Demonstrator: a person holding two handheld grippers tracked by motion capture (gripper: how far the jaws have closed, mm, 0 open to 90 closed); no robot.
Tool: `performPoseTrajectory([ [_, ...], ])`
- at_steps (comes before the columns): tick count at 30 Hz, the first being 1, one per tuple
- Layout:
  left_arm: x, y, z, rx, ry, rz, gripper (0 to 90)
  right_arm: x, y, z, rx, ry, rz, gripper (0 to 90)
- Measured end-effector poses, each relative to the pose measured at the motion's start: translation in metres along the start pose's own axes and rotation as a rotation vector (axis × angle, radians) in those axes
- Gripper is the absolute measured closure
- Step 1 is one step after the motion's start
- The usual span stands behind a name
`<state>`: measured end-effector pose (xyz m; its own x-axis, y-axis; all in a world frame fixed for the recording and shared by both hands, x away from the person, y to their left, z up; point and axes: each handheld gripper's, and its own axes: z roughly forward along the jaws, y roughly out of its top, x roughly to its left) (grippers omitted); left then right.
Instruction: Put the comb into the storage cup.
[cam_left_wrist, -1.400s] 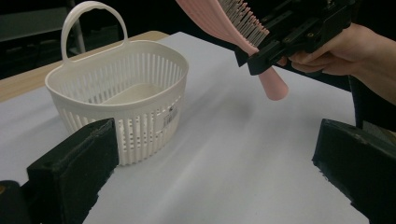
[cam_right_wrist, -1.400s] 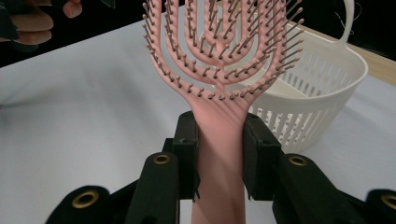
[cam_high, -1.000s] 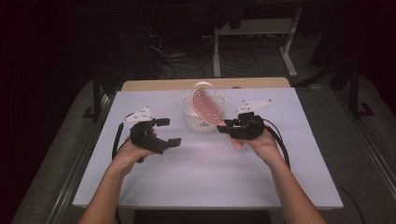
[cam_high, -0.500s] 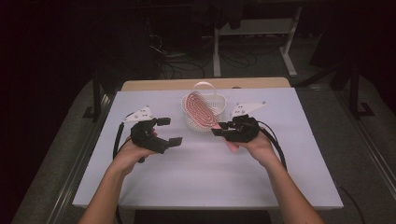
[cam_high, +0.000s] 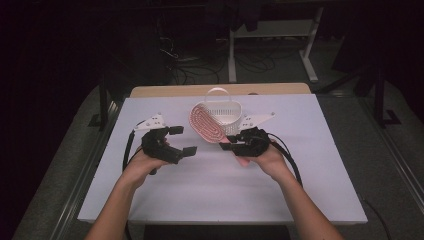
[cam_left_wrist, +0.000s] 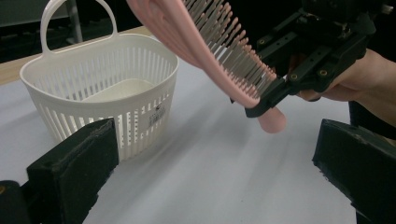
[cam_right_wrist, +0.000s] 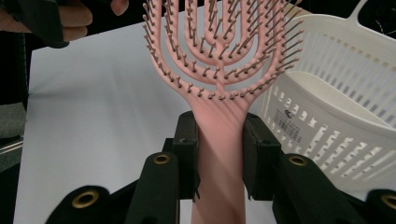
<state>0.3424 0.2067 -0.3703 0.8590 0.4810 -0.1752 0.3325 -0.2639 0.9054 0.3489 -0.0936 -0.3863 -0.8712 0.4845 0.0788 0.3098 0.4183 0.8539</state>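
A pink vented hairbrush (cam_high: 206, 124) (cam_right_wrist: 219, 65) (cam_left_wrist: 205, 42) is held up off the table by its handle, with my right gripper (cam_high: 231, 144) (cam_right_wrist: 218, 154) shut on it. Its head leans toward the left, in front of a white slatted basket (cam_high: 223, 111) (cam_left_wrist: 100, 88) (cam_right_wrist: 336, 116) with a loop handle. My left gripper (cam_high: 181, 141) (cam_left_wrist: 210, 168) stands open with nothing between its jaws, left of the brush and a little nearer to me. The basket looks empty inside.
The white table top (cam_high: 220, 185) reaches to a wooden strip (cam_high: 165, 91) at the back edge. Black cables (cam_high: 129, 150) trail from both grippers. A dark floor with a white frame leg (cam_high: 312, 65) lies beyond the table.
My right gripper has carried the brush leftward and lower, so its head now sits left of and in front of the basket. The left gripper has stayed in place, open.
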Motion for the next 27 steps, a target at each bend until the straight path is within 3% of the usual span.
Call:
performPoseTrajectory([
  [27, -0.002, 0.002, 0.003, -0.024, 0.066, -0.055, 0.1, 0.021, -0.001, 0.025, -0.01, 0.027, -0.016, 68.8],
])
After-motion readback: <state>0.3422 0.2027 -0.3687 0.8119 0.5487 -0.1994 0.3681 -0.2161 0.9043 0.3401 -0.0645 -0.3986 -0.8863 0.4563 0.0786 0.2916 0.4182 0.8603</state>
